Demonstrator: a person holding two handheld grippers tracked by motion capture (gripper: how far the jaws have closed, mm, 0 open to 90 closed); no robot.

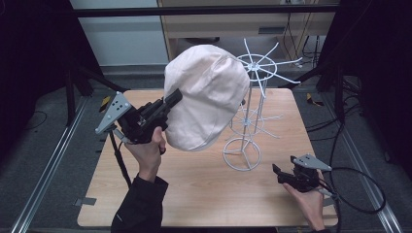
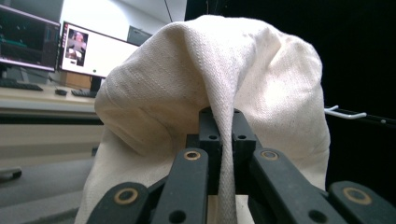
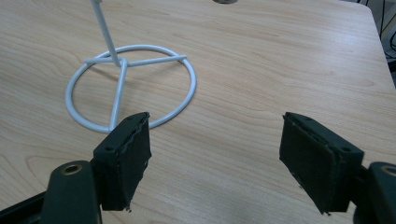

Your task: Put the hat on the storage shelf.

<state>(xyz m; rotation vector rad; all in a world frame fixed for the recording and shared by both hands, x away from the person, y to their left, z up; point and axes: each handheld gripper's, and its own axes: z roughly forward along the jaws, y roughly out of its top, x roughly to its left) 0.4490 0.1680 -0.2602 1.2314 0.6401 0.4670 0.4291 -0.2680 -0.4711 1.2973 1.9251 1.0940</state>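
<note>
While my left tongs (image 1: 171,99) pinch a fold of the cap (image 1: 206,94), I hold it high in the air, just left of the white wire stand (image 1: 250,109). From the left gripper view the jaws are closed tight on the cloth (image 2: 224,140), which hangs down between them. My right tongs (image 1: 282,174) rest low at the near right of the table (image 1: 194,189), jaws wide and holding nothing, with the ring foot of the stand (image 3: 130,88) just in front of them.

I judge the step is carrying the cap to the top of the stand. Next I must lift it over the wire spokes (image 1: 265,65) and lower it centred, so no spoke catches the cloth.

The table is pale wood. Behind it stand a light wall and dark frames, with cables on the grey floor at the right. Monitors (image 2: 93,51) glow at the left.
</note>
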